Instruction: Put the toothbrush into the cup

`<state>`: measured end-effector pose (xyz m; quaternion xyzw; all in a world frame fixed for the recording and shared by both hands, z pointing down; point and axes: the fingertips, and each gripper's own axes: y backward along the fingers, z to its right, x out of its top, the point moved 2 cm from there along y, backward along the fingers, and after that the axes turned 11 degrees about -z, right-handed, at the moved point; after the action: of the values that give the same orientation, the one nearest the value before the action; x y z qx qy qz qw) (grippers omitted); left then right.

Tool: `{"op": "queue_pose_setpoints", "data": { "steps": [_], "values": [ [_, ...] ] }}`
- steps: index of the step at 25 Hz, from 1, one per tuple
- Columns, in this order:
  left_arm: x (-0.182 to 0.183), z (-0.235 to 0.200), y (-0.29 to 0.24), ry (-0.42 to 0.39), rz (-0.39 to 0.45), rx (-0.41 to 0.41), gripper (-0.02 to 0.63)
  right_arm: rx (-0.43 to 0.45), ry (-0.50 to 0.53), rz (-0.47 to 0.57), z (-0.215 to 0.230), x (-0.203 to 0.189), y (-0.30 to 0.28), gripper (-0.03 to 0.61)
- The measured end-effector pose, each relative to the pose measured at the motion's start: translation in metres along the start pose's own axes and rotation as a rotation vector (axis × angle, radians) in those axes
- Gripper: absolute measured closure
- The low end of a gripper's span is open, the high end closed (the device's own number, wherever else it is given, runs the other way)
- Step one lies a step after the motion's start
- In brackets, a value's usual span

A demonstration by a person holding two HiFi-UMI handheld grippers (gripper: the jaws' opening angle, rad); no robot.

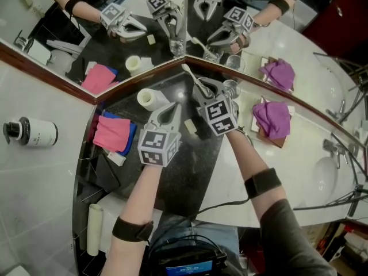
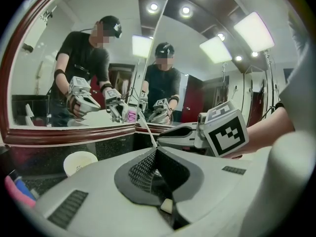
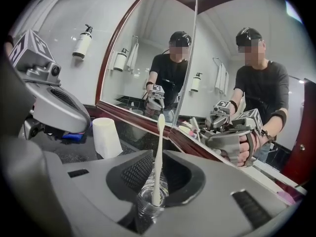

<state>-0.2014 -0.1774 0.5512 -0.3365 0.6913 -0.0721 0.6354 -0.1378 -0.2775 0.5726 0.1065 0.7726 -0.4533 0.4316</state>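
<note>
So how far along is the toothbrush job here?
Mostly done: the toothbrush stands in the clear cup. In hand: the right gripper straddles it, jaws apart. Left to do: draw that gripper clear. The left gripper is shut and empty.

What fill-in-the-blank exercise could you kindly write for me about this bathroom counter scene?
1. The toothbrush stands upright in a clear ____ between the open jaws of the right tool.
2. The jaws of the left tool are ____, with nothing between them.
3. In the head view, the crumpled cloth to the right of both tools is ____.
Missing words: cup; shut; purple.
</note>
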Motion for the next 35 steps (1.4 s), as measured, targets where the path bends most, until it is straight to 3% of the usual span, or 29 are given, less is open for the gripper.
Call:
{"op": "queue_pose_setpoints", "data": {
  "steps": [8, 15, 18, 23, 35],
  "values": [
    [0.017, 0.007, 0.021, -0.004, 0.009, 0.007, 0.611, -0.020, -0.024, 0.024, 0.008, 0.013, 0.041, 0.492],
    [0.030, 0.024, 0.061, -0.020, 0.005, 0.010, 0.611, -0.026, -0.099, 0.029, 0.004, 0.012, 0.120, 0.495],
    [0.033, 0.033, 0.081, -0.018, 0.007, 0.012, 0.611, -0.004, -0.133, 0.038, -0.002, 0.005, 0.160, 0.528],
    [0.034, 0.051, 0.107, -0.009, 0.017, 0.000, 0.611, -0.012, -0.182, 0.044, -0.005, -0.015, 0.221, 0.560],
    [0.020, 0.112, 0.121, -0.107, -0.026, -0.069, 0.611, -0.066, -0.360, 0.022, -0.015, -0.099, 0.313, 0.561]
  ]
}}
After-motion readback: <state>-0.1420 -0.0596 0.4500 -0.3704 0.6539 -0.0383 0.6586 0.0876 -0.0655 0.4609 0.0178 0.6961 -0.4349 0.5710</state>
